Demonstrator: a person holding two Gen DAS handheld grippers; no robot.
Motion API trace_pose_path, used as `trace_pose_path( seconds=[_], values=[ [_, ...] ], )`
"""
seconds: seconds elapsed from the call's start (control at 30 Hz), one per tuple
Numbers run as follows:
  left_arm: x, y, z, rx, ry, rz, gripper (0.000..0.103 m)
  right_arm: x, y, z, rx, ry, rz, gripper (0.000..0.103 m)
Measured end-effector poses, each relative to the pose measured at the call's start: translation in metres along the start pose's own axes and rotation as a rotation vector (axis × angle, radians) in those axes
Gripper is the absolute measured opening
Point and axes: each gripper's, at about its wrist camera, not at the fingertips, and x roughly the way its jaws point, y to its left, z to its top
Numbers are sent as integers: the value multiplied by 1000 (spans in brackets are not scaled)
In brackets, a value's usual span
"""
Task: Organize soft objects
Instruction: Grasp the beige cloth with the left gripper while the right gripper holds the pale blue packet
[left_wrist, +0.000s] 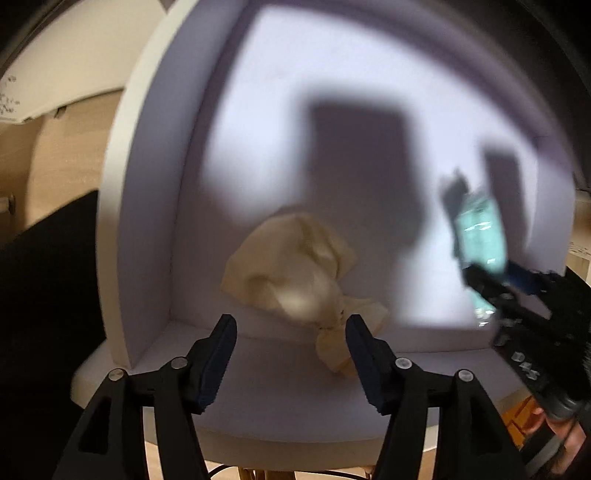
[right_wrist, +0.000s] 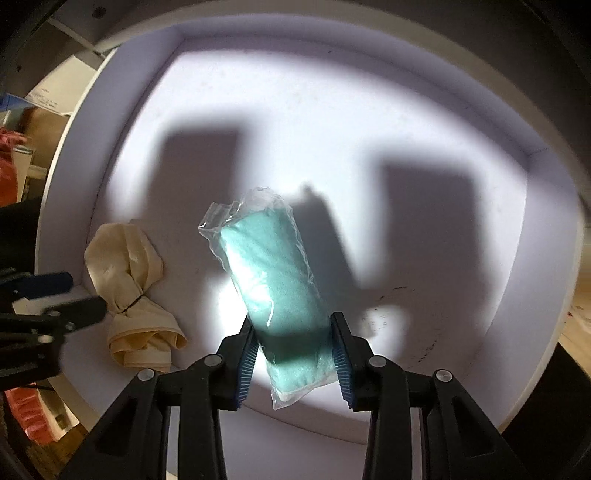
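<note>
Teal cloth pack clamped, cream cloth down in the white bin

No writing I can read. My right gripper (right_wrist: 293, 343) pinches the bagged teal cloth (right_wrist: 273, 273) mid-frame; my left gripper (left_wrist: 291, 325) gapes empty, its right finger brushing the knotted cream cloth (left_wrist: 295, 269) lying in the white bin (left_wrist: 147, 229).

Knotted cloth (right_wrist: 135, 291) lies in the box (right_wrist: 532, 206), left of the wrapped towel (right_wrist: 277, 280).
</note>
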Motion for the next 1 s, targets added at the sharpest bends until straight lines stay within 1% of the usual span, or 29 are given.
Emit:
trace_pose_path(
  seconds=[0.07,0.2,0.27,0.3,0.37,0.43,0.47,0.5,0.6,0.63,0.67,0.73,0.8,0.87,0.9,1.0],
  values=[
    [12,1,2,-27,35,-9,62,-5,-3,-1,13,-16,3,38],
    [29,-2,8,-41,83,-43,63,-13,-10,-9,41,-36,11,38],
    [35,-3,9,-49,95,-57,63,-16,-12,-9,53,-45,10,38],
    [36,-6,10,-49,99,-66,63,-10,-8,-17,54,-49,9,38],
    [40,-11,14,-48,93,-80,63,-14,-6,-18,57,-61,2,38],
    [42,-16,17,-27,71,-87,63,-19,-4,-19,60,-75,0,38],
    [42,-21,20,-7,54,-95,63,-17,2,-27,61,-81,0,38],
    [42,-23,20,4,42,-102,63,-19,3,-28,63,-88,2,38],
    [40,-28,22,16,11,-118,63,-29,4,-34,62,-111,0,38],
    [40,-28,22,15,6,-117,63,-31,4,-36,61,-118,-2,38],
    [38,-27,21,8,-1,-100,63,-33,2,-38,62,-126,-5,38],
    [31,-25,18,-4,-24,-48,63,-38,3,-40,63,-139,-5,38],
    [24,-25,9,-21,-28,-33,63,-55,1,-39,65,-149,-5,38],
    [21,-21,2,-42,-8,-25,63,-59,1,-41,66,-157,-5,38],
    [22,-17,-4,-57,15,-30,63,-59,3,-45,65,-160,-8,38],
    [32,-12,-12,-88,73,-42,70,-58,4,-48,62,-171,-18,38]
  ],
)
